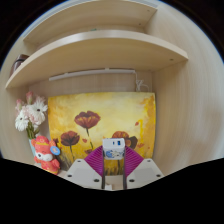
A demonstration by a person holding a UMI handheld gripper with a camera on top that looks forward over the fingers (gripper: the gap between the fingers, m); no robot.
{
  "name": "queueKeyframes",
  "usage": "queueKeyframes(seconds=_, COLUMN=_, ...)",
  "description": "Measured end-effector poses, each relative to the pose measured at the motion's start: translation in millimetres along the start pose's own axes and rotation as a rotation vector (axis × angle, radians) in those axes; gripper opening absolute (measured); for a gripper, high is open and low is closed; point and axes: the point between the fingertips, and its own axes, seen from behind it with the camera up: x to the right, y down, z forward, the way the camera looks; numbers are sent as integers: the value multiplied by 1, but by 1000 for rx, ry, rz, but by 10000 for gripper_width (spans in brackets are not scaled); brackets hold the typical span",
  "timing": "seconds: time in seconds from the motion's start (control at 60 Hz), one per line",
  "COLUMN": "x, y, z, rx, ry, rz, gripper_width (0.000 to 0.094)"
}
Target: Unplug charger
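- Looks like a home: a furnished nook, decorated, nothing industrial.
- Curved wooden shelves (95,50) in light wood, mounted above, built-in furniture style.
- Painting (95,122) of red-brown flowers on yellow ground, propped against the back wall.
- Pale artificial flowers (28,112) beside it.
- Small orange and white toy figure (43,152) below the flowers.

No readable text, labels or numbers — charger (114,148) face markings too small to make out
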Motion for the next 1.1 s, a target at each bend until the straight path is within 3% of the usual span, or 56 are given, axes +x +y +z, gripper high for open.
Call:
queueKeyframes(seconds=0.05, x=19, y=-35, z=-6, rx=25, ry=8, rz=17, gripper_width=238)
queueKeyframes(seconds=0.1, x=43, y=-38, z=-8, rx=12, ry=24, rz=22, gripper_width=238)
queueKeyframes(seconds=0.383, x=135, y=171, z=-4, rx=-387, ry=138, rz=-30, gripper_width=237)
queueKeyframes(seconds=0.5, x=152, y=229, z=-6, rx=-490, ry=165, rz=-34, gripper_width=236)
queueKeyframes(seconds=0.667, x=170, y=270, z=-11, rx=-557, ry=207, rz=-37, gripper_width=282)
queueKeyframes(seconds=0.783, x=172, y=266, z=-11, rx=-551, ry=221, rz=-67, gripper_width=342)
queueKeyframes(seconds=0.9, x=158, y=233, z=-15, rx=-485, ry=214, rz=-61, gripper_width=630)
queueKeyframes(seconds=0.983, x=140, y=181, z=-24, rx=-387, ry=204, rz=-64, gripper_width=810)
queueKeyframes(seconds=1.1, x=101, y=99, z=-53, rx=-236, ry=174, rz=-42, gripper_width=831)
